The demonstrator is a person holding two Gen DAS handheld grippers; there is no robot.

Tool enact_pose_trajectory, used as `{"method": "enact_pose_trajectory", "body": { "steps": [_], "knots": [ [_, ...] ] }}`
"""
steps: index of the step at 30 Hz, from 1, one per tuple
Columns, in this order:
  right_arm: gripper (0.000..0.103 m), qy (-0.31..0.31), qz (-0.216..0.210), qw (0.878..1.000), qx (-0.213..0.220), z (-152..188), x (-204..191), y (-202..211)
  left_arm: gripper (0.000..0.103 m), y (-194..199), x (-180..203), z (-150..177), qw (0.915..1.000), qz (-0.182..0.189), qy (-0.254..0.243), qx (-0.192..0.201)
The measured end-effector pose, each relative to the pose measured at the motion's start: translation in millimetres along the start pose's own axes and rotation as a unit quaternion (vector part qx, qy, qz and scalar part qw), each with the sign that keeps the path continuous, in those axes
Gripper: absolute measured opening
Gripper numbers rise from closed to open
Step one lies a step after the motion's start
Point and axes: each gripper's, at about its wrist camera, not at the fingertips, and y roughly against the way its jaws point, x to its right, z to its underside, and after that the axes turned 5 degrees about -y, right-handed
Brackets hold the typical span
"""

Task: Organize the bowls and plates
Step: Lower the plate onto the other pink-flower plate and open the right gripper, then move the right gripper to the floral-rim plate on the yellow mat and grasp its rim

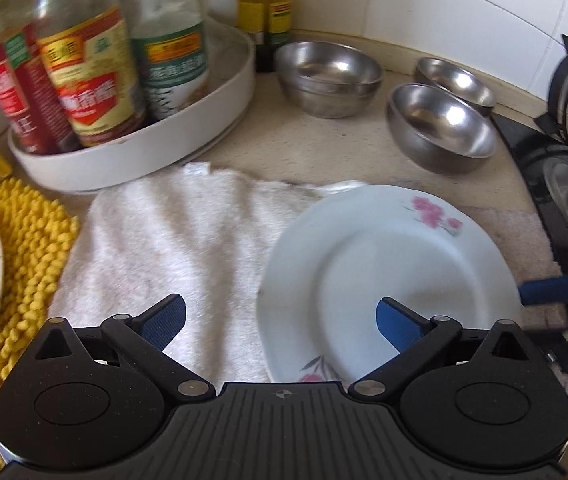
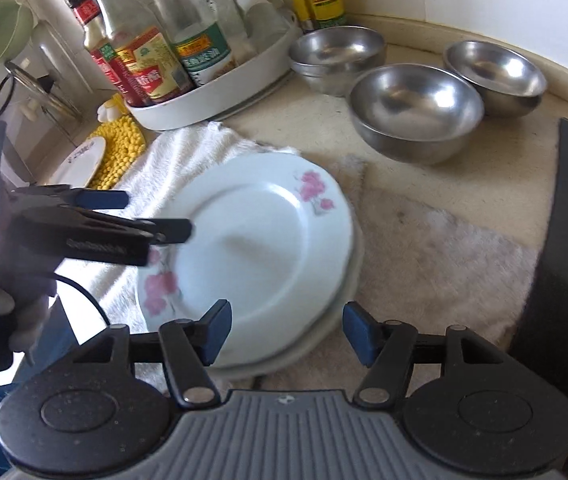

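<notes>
Kitchen counter (image 2: pixel 424 184) by a tiled wall, draped with a pale towel (image 1: pixel 172 236) under a white floral plate (image 2: pixel 260 248), apparently atop a second plate. Both grippers angled steeply downward: left gripper (image 1: pixel 280 326) jaws wide apart and empty over towel and plate, right gripper (image 2: pixel 286 332) jaws apart, straddling the plate's near rim without pressing. Steel bowls (image 2: pixel 416 112) grouped behind.

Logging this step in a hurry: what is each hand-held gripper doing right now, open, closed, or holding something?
Left hand-held gripper: open, holding nothing, above the flowered plate.
Right hand-held gripper: open, plate rim between the pads, not gripped.
</notes>
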Motion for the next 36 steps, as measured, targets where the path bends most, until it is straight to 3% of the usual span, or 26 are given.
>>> {"method": "enact_pose_trajectory", "body": {
  "steps": [4, 10, 13, 17, 23, 30, 36],
  "knots": [
    [0.063, -0.018, 0.018, 1.000, 0.017, 3.1, 16.0, 8.3, 0.102, 5.4, -10.4, 6.4, 0.9995, -0.020, 0.024, -0.003],
    [0.063, -0.070, 0.039, 0.994, 0.076, -12.9, 31.6, 2.5, 0.103, 12.6, -20.5, 9.6, 0.9963, -0.055, 0.066, -0.001],
    [0.063, -0.089, 0.050, 0.992, 0.073, -13.1, 37.0, -4.1, 0.103, 9.6, -25.2, 3.7, 0.9931, -0.070, 0.094, 0.003],
    [0.066, -0.100, 0.064, 0.991, 0.066, -2.9, 40.5, -0.6, 0.103, -1.2, -12.4, -4.9, 0.9949, -0.031, 0.095, 0.011],
    [0.067, -0.132, 0.094, 0.983, 0.082, 7.7, 36.8, 7.0, 0.103, -22.6, 22.0, -1.5, 0.9968, 0.061, 0.046, -0.023],
    [0.068, -0.148, 0.131, 0.975, 0.101, 4.5, 19.4, 11.3, 0.102, -20.9, 24.8, 1.8, 0.9968, 0.077, -0.004, -0.020],
    [0.068, -0.100, 0.096, 0.984, 0.115, -18.4, -25.3, 2.0, 0.103, 3.3, -21.0, 4.7, 0.9963, 0.077, 0.039, 0.001]
  ]
}}
